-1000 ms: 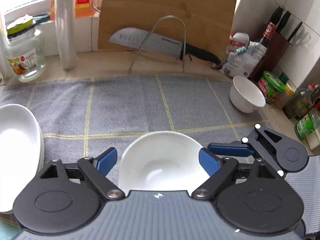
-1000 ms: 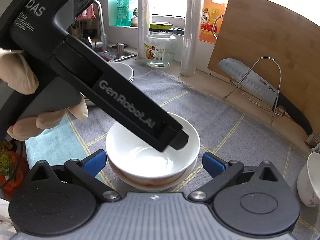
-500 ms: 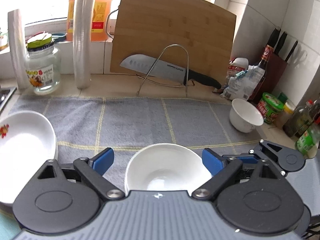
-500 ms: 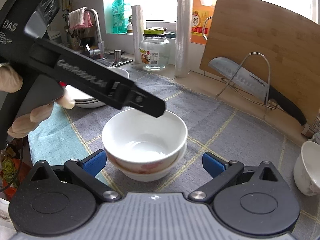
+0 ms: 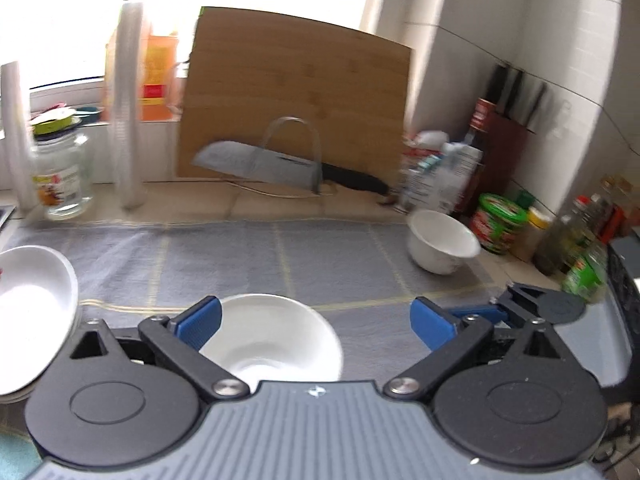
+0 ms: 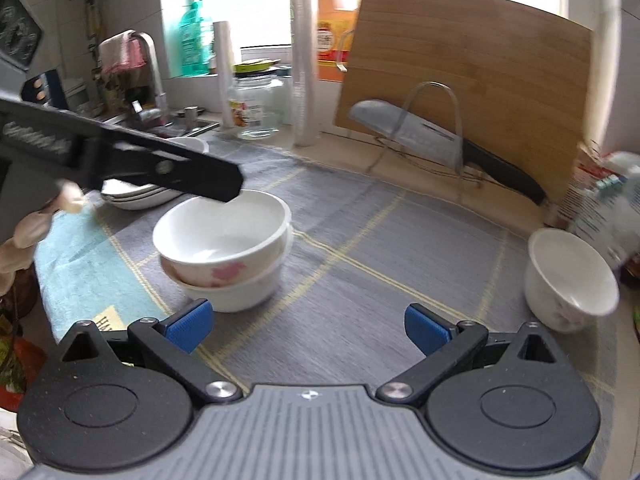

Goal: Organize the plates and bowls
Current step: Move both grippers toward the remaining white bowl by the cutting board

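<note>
Two white bowls (image 6: pixel 224 248) sit nested at centre-left of the right wrist view, the upper one showing a pink flower on its side, both resting on the grey checked mat (image 6: pixel 380 264). In the left wrist view the top bowl's rim shows low in the frame, just behind the left blue pad. The left gripper (image 5: pixel 316 320) has its jaws spread wide, and they have just been opening; nothing is pinched, the pads are clear of the bowl. From the right wrist view its black finger hangs over the stack's far-left rim, with a gloved hand (image 6: pixel 36 224) at the left edge. The right gripper (image 6: pixel 308 326) also stands wide apart, only bare mat between its pads, the stack just beyond its left pad. A lone small bowl (image 6: pixel 568 280) stands at the right edge of the mat, well apart from the stack. Stacked plates (image 6: pixel 140 196) lie at the left, behind the black finger. Further back, a knife (image 6: pixel 436 148) rests on a wire rack against the wooden cutting board (image 6: pixel 460 72).
</note>
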### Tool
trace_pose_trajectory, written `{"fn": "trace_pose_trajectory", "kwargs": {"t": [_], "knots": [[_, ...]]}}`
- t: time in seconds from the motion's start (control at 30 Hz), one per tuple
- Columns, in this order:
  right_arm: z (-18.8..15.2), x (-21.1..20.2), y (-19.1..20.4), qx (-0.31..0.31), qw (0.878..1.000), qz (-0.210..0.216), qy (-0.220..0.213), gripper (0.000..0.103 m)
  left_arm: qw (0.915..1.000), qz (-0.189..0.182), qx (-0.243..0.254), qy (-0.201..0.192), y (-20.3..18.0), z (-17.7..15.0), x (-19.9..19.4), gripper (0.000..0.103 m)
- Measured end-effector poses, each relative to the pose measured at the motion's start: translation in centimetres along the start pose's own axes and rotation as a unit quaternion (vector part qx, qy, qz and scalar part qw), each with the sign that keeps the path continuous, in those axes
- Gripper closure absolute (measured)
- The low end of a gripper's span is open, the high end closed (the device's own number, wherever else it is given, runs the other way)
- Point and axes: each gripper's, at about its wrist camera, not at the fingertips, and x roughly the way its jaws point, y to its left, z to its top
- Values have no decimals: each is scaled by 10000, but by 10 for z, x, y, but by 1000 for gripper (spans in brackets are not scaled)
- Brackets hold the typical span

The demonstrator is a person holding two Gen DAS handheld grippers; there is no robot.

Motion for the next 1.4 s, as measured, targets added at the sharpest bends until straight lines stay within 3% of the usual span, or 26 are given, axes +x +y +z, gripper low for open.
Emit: {"fn": "trace_pose_trajectory", "kwargs": {"t": [0.2, 0.43, 0.57, 0.73, 0.97, 1.17, 1.4], "knots": [[-10, -15, -11, 348, 9981, -512, -7, 0, 9954, -814, 385, 317, -20, 3, 10, 2], [-26, -32, -22, 830, 9870, -1357, 233, 0, 9858, -1012, 1332, -104, -45, -7, 12, 2], [-35, -38, -25, 1104, 9732, -1949, 527, 0, 9786, -1381, 1524, -93, -51, -9, 18, 1], [-46, -49, -34, 1562, 9491, -2603, 842, 0, 9760, -1535, 1546, -61, -64, -11, 30, 1], [-57, -65, -65, 1927, 9380, -2784, 745, 0, 9822, -1260, 1395, -17, -81, -12, 52, 1], [-52, -63, -101, 1969, 9430, -2625, 562, 0, 9891, -939, 1114, -210, -96, -6, 71, 1], [-34, -50, -140, 1773, 9538, -2394, 393, 0, 9925, -595, 1068, -43, -117, -3, 103, 1]]}}
